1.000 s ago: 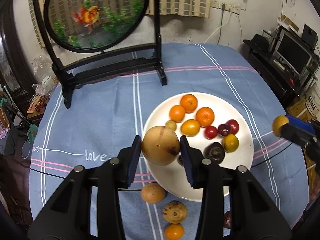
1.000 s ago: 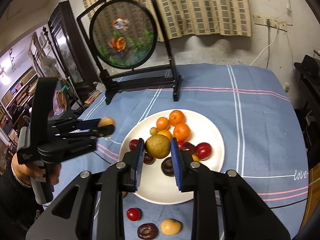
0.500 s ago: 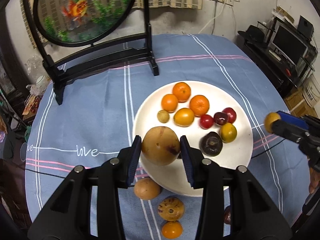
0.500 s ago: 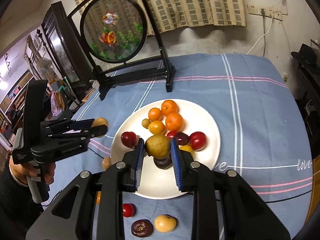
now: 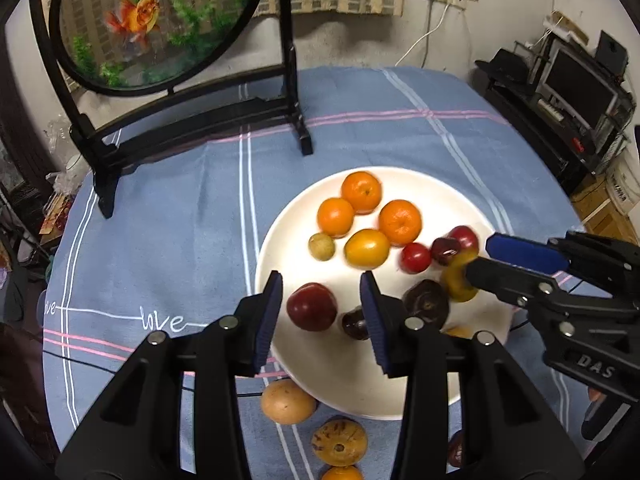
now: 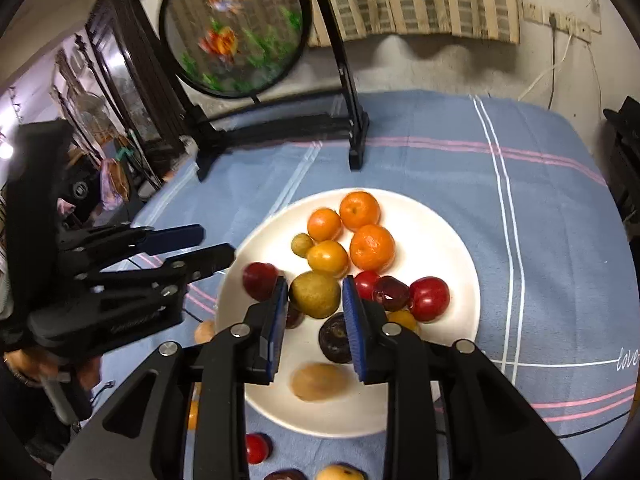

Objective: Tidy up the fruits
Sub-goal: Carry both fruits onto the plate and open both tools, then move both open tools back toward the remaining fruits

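**Two grippers over the fruit plate**

Blue checked cloth (image 5: 168, 216) covers my table, with a black-framed goldfish screen (image 5: 156, 20) standing at its far side. From the left wrist I see the white plate (image 5: 452, 200) loaded with three oranges, a yellow fruit, a small green one and dark and red plums. My left gripper (image 5: 320, 312) hangs over the plate's near edge, its jaws opening and nothing pressed between the pads; a red plum (image 5: 311, 306) lies on the plate in the gap below them. On the cloth just off the rim sit a tan round fruit (image 5: 288, 401) and a spotted brown fruit (image 5: 339, 442). My right gripper (image 5: 480, 258) reaches in from the right with a blurred yellow-green fruit at its tips.

From the right wrist, the same cloth and screen fill the background. My right gripper (image 6: 314, 300) has its blue pads on either side of a yellow-green pear-like fruit (image 6: 315, 294); the jaws are opening, though the pads look in contact. It sits above the plate's (image 6: 444, 224) centre. A blurred tan fruit (image 6: 320, 382) lies on the plate nearer me. My left gripper (image 6: 212, 246), empty, is at the plate's left edge.
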Demonstrator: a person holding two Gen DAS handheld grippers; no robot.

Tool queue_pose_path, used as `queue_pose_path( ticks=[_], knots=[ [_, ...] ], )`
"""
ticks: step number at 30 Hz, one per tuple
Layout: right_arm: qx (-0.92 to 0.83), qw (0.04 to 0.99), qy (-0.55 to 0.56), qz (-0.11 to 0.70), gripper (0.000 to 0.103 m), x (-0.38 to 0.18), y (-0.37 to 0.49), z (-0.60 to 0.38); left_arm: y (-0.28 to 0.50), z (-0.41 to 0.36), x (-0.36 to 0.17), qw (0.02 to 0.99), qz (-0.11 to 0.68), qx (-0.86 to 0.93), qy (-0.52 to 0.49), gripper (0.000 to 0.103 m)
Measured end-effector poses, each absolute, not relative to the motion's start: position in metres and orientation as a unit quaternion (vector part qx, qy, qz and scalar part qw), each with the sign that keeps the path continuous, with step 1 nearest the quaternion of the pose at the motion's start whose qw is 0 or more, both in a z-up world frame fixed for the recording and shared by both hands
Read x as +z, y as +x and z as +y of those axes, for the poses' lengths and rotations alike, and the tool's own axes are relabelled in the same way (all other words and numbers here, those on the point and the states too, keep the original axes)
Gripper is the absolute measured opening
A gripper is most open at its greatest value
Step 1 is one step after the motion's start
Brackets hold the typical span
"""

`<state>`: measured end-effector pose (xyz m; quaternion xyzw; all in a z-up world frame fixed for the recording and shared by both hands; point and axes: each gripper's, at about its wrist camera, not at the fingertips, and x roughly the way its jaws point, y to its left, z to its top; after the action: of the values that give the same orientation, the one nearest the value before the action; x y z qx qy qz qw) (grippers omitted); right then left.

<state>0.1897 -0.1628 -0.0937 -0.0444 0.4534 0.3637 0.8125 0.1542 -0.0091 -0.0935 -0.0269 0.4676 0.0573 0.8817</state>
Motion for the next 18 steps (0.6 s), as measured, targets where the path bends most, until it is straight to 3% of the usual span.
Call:
queue_pose_path(
  ticks=[7, 11, 14, 15, 16, 18],
  knots=[
    [0.359, 0.825, -0.029, 0.436, 0.031, -0.074, 0.188, -0.183, 0.144, 0.01, -0.092, 0.88, 0.466, 0.079, -0.049, 0.047],
    [0.359, 0.833, -0.026, 0.419, 0.031, -0.055, 0.174, -0.202, 0.128, 0.014, -0.076, 0.89, 0.445, 0.092, -0.045, 0.063],
    [0.362, 0.837, -0.032, 0.408, 0.034, -0.045, 0.153, -0.215, 0.113, 0.012, -0.067, 0.896, 0.434, 0.089, -0.035, 0.066],
    [0.362, 0.838, -0.034, 0.407, 0.04, -0.045, 0.144, -0.22, 0.107, 0.011, -0.065, 0.896, 0.433, 0.09, -0.033, 0.067],
    [0.358, 0.84, -0.037, 0.405, 0.062, -0.046, 0.134, -0.225, 0.102, 0.011, -0.063, 0.896, 0.433, 0.089, -0.034, 0.067],
    [0.356, 0.843, -0.039, 0.4, 0.067, -0.051, 0.115, -0.232, 0.09, 0.012, -0.063, 0.896, 0.434, 0.089, -0.037, 0.068]
  ],
)
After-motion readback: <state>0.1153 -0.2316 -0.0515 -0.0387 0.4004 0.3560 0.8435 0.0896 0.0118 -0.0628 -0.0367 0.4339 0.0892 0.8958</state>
